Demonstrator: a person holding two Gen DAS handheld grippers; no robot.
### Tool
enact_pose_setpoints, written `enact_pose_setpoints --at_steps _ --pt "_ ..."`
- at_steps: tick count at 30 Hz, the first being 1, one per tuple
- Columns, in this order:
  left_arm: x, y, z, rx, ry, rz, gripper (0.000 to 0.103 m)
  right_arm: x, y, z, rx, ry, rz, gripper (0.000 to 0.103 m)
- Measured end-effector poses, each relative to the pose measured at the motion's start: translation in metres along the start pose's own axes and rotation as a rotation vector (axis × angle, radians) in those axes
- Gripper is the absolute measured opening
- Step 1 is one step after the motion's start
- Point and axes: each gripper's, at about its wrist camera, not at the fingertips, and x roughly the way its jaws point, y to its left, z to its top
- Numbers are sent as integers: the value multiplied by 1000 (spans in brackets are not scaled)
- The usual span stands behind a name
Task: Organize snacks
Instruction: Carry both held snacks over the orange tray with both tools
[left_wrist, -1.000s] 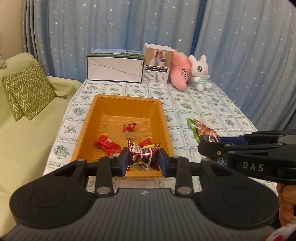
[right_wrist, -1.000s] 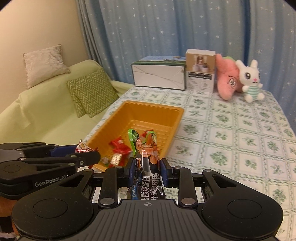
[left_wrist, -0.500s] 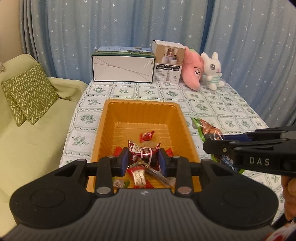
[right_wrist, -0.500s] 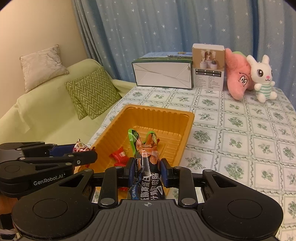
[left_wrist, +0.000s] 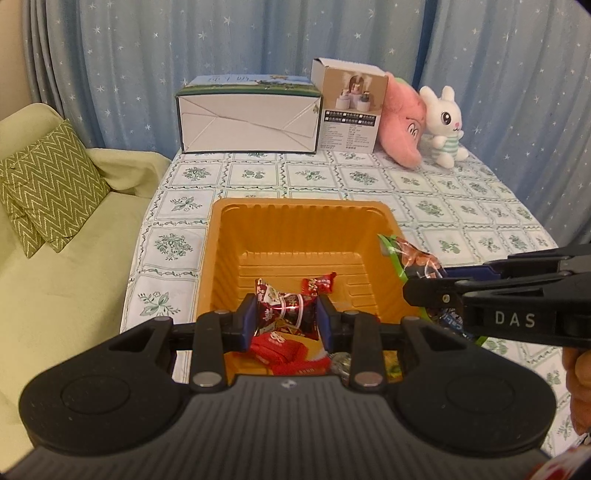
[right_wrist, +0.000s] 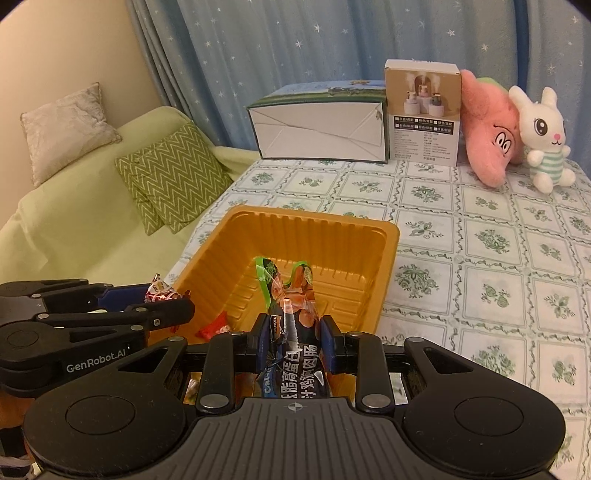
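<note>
Two hand-held black grippers hang side by side over the near end of a deep orange plastic tray (left_wrist: 301, 218), each carrying a snack so that both can be dropped inside together. The left gripper (left_wrist: 283, 320) is clamped on a crinkled dark-red foil candy (left_wrist: 286, 308), its blue pads pinching the wrapper from either side above the loose red-wrapped sweets (left_wrist: 286, 350) already lying on the tray's ribbed floor. The right gripper (right_wrist: 295, 349) is closed on a long clear-and-dark sausage packet with green top corners (right_wrist: 290, 314), held upright by its lower half so the top leans out over the tray. The tray sits on the near left part of a green-and-white floral tablecloth (right_wrist: 480, 236), close to the table edge by the pale green sofa (left_wrist: 66, 258). At the far end stand a white carton with a green lid (left_wrist: 249, 116), a small printed box (left_wrist: 349, 110), a pink plush toy (left_wrist: 402, 129) and a white plush rabbit (left_wrist: 443, 127), well clear of the sorting. Both snacks appear placed for release into the tray, judging by their position above it.
</note>
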Motion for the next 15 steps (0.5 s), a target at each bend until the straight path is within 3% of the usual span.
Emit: enact_pose_setpoints --at_steps 15 --pt "46 11 18 25 37 -12 31 35 -14 15 37 15 -3 29"
